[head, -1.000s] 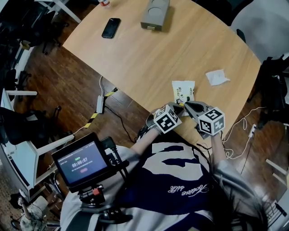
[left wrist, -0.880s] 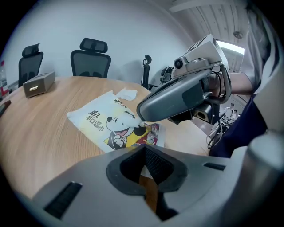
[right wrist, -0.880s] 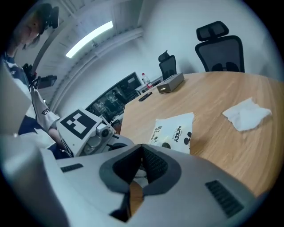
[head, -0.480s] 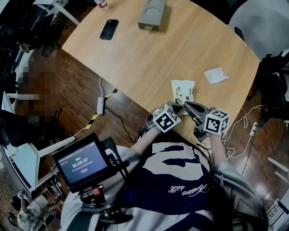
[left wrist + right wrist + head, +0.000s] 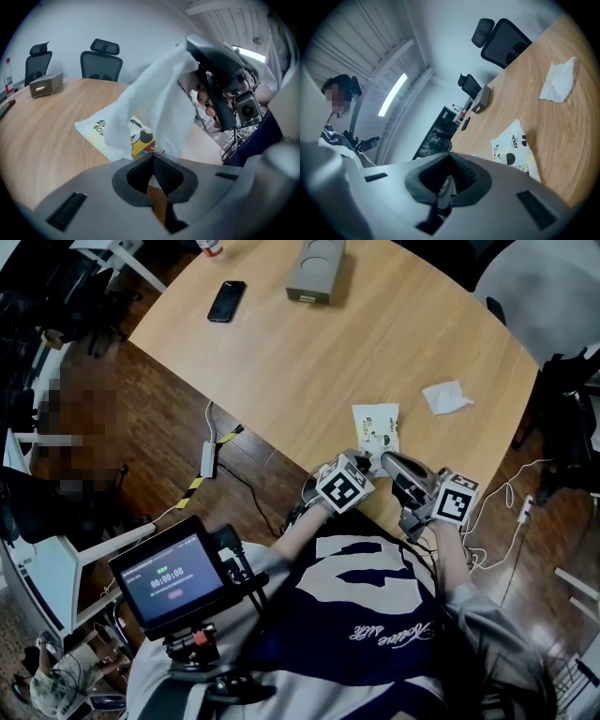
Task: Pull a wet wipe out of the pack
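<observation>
The wet wipe pack (image 5: pixel 377 427), white with a cartoon print, lies flat near the table's front edge. My left gripper (image 5: pixel 362 458) is at the pack's near end, jaws shut on the edge of the pack (image 5: pixel 138 137). A white wet wipe (image 5: pixel 159 93) stretches up from the pack to my right gripper (image 5: pixel 193 45), which is raised above it. In the right gripper view, that gripper (image 5: pixel 448 180) is shut, with a bit of white wipe between its jaws. The pack (image 5: pixel 516 149) lies below it. In the head view the right gripper (image 5: pixel 387 461) sits right of the left one.
A crumpled white wipe (image 5: pixel 446 397) lies on the wooden table (image 5: pixel 281 362) right of the pack. A grey box (image 5: pixel 315 270) and a black phone (image 5: pixel 228 300) sit at the far side. Office chairs (image 5: pixel 101 58) stand beyond. A screen (image 5: pixel 169 573) hangs at the person's chest.
My right gripper has drawn back and to the right, away from the pack, and the wipe is pulled out with it. The left gripper stays at the pack, which shifted slightly left.
</observation>
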Demonstrator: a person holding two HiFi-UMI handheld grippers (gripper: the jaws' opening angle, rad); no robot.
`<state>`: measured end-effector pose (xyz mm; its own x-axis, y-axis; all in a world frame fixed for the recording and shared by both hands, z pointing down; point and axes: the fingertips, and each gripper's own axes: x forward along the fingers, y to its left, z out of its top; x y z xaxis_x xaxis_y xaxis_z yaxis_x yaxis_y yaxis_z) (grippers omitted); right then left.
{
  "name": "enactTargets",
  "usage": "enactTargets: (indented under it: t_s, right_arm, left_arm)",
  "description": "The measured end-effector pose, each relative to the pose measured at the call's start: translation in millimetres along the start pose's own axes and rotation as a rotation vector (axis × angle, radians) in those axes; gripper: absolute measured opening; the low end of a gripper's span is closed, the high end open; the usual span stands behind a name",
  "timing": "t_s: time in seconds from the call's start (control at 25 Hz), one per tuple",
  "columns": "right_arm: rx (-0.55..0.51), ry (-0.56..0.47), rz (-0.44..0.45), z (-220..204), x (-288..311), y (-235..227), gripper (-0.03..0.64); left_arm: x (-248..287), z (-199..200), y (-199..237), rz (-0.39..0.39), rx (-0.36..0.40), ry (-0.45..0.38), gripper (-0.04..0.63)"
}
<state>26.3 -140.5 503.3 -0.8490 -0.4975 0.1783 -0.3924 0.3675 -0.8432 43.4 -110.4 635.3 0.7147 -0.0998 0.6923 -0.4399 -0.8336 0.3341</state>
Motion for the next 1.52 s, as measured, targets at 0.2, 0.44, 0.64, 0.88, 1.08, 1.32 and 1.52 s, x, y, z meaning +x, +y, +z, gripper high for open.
enactTargets:
  t_s: [0.2, 0.44, 0.64, 0.88, 1.08, 1.32, 1.52]
  right_arm:
    - [-0.021, -0.035, -0.021, 10, -13, 0, 0.0]
    - [-0.035, -0.085, -0.04, 21, -32, -3, 0.0]
    - [-0.052, -0.123, -0.06, 26, -53, -5, 0.0]
    - [-0.068, -0.172, -0.077, 32, -83, -10, 0.0]
    - [-0.104, -0.174, -0.088, 31, -111, -9, 0.0]
    - [-0.149, -0.14, -0.065, 17, -138, -5, 0.0]
    - [-0.187, -0.124, -0.047, 4, -163, 2, 0.0]
  left_arm:
    - [-2, 0, -1, 0.0, 0.007, -0.009, 0.002]
    - [-8, 2, -2, -0.027, -0.019, -0.057, 0.002]
    - [-25, 11, 0, -0.043, -0.194, -0.173, 0.002]
    - [-60, 36, 11, 0.019, -0.38, -0.383, 0.002]
    - [-93, 50, -1, 0.073, -0.488, -0.534, 0.002]
    - [-108, 53, -36, 0.164, -0.506, -0.609, 0.002]
    - [-105, 55, -80, 0.207, -0.535, -0.687, 0.002]
